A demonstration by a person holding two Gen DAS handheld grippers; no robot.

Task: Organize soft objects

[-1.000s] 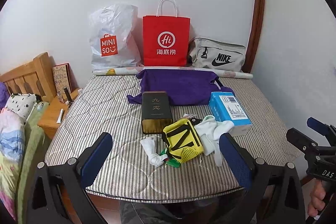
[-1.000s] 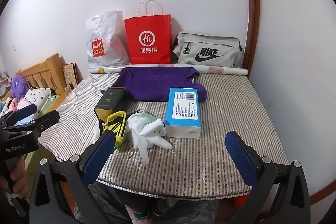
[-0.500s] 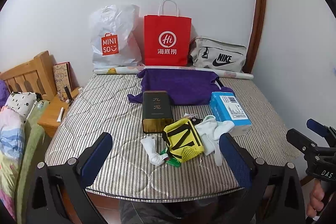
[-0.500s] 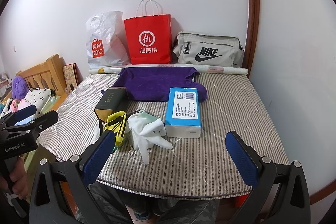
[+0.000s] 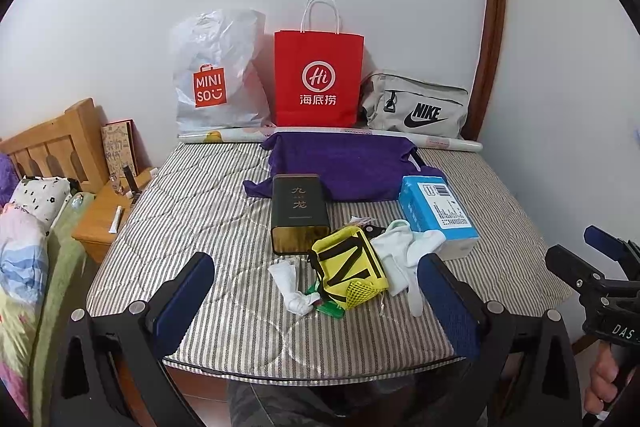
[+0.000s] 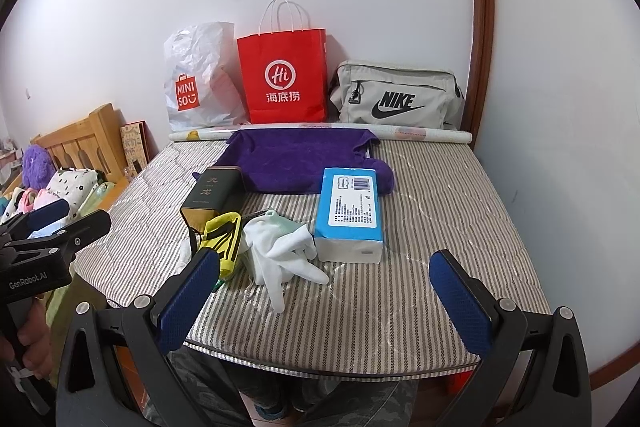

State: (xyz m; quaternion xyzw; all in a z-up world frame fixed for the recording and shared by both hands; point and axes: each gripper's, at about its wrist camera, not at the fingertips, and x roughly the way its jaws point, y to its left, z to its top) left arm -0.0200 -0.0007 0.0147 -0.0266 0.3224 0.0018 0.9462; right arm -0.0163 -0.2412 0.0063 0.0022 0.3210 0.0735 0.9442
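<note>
Ahead of the blue-padded left claw [image 5: 318, 301], a grey-and-white striped mattress [image 5: 200, 211] is seen. On it lie a yellow mesh pouch with black straps [image 5: 347, 271], white cotton socks [image 5: 408, 251], a purple towel [image 5: 344, 163], a dark olive tin with gold characters [image 5: 299, 211] and a blue-and-white box [image 5: 438, 213].

Mattress [image 5: 168, 227]: quilted striped cloth, matt. Purple towel [image 5: 344, 167]: fuzzy cloth. Dark box [image 5: 299, 211]: smooth, satin sheen. Yellow pouch [image 5: 348, 267]: cloth with mesh end. White socks [image 6: 280, 247]: soft knit. Red bag [image 5: 318, 79]: matt paper. Miniso bag [image 5: 216, 75]: crinkled glossy plastic. Headboard [image 5: 52, 143]: varnished wood.
</note>
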